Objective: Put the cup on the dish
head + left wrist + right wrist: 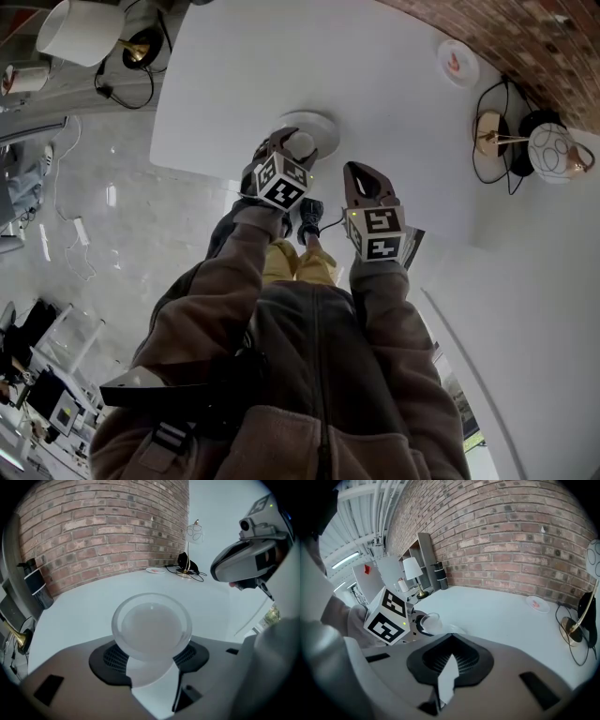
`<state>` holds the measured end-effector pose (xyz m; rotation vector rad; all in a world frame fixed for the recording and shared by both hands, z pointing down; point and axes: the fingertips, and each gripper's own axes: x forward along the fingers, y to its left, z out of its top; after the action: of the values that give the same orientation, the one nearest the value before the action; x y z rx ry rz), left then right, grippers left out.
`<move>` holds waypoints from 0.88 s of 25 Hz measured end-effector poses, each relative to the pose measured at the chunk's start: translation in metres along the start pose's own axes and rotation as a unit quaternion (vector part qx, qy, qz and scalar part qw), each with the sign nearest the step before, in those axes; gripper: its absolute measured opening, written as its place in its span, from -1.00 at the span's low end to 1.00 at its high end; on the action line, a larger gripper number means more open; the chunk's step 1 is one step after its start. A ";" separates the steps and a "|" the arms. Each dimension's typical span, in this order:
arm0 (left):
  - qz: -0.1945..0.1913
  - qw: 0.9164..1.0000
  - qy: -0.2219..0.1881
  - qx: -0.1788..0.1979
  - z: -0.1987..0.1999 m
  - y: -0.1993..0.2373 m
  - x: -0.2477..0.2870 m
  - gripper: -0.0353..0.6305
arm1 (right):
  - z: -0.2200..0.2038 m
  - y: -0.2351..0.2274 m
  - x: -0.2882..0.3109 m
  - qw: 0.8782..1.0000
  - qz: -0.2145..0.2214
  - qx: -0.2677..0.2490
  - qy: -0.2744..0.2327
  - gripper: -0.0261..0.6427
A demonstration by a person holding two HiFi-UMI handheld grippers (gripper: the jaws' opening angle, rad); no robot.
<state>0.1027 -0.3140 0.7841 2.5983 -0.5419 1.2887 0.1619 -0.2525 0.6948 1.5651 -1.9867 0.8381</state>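
Left jaws: the left gripper (152,657) is clamped on the cup (152,625), with one dark pad pressed against each side of its lower body.
Right jaws: the right gripper (450,641) has its jaws pressed together with nothing between them. It hovers just to the right of the left gripper, above the near edge of the table (375,66).
Cup, look: clear, frosted-looking, round and plain.
Cup, axis: its wide round mouth faces up toward the left gripper's camera. The narrower body drops down between the jaws, so the long axis stands close to upright. I cannot judge any slight lean.
Cup, place: in the head view it sits over the near part of the dish (323,122). I cannot tell whether it touches the dish.
Dish: white, round and shallow. It lies flat on the white table, close to the edge nearest the person.
Writing: each gripper's marker cube (281,183) carries black-and-white square patterns rather than letters. A small plate (457,62) far across the table bears a pink mark too small to read.
Arms: brown sleeves (225,281) reach from the person to both grippers.
Beyond: a curved brick wall (108,531) stands behind the table. A globe lamp (551,150) with black cables stands at the table's far right corner, well apart from the dish.
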 end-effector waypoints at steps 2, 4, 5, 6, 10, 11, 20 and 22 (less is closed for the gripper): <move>-0.003 1.000 0.007 0.001 -0.002 0.000 0.007 -0.13 | -0.003 0.000 -0.001 1.000 -0.001 0.002 0.003 -0.92; -0.004 1.000 0.012 0.002 -0.005 0.000 0.013 -0.12 | -0.005 -0.001 -0.002 1.000 -0.002 0.003 0.005 -0.92; -0.005 1.000 0.014 0.003 -0.006 0.000 0.016 -0.13 | -0.006 -0.001 -0.003 1.000 -0.002 0.004 0.005 -0.92; -0.005 1.000 0.017 0.004 -0.007 0.000 0.018 -0.13 | -0.007 -0.001 -0.004 1.000 -0.003 0.004 0.004 -0.92; -0.006 1.000 0.025 0.003 -0.010 0.001 0.025 -0.13 | -0.009 -0.004 -0.006 1.000 -0.006 0.004 0.003 -0.92; -0.007 1.000 0.026 0.002 -0.011 0.000 0.026 -0.13 | -0.009 -0.004 -0.007 1.000 -0.009 0.005 0.004 -0.92; -0.001 1.000 0.028 -0.001 -0.017 0.002 0.033 -0.13 | -0.012 -0.006 -0.013 1.000 -0.017 0.016 0.003 -0.92; 0.002 1.000 0.025 -0.001 -0.016 0.003 0.034 -0.12 | -0.012 -0.006 -0.014 1.000 -0.017 0.018 0.003 -0.92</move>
<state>0.1087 -0.3192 0.8207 2.5573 -0.5385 1.3508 0.1706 -0.2353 0.6949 1.6103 -1.9451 0.8678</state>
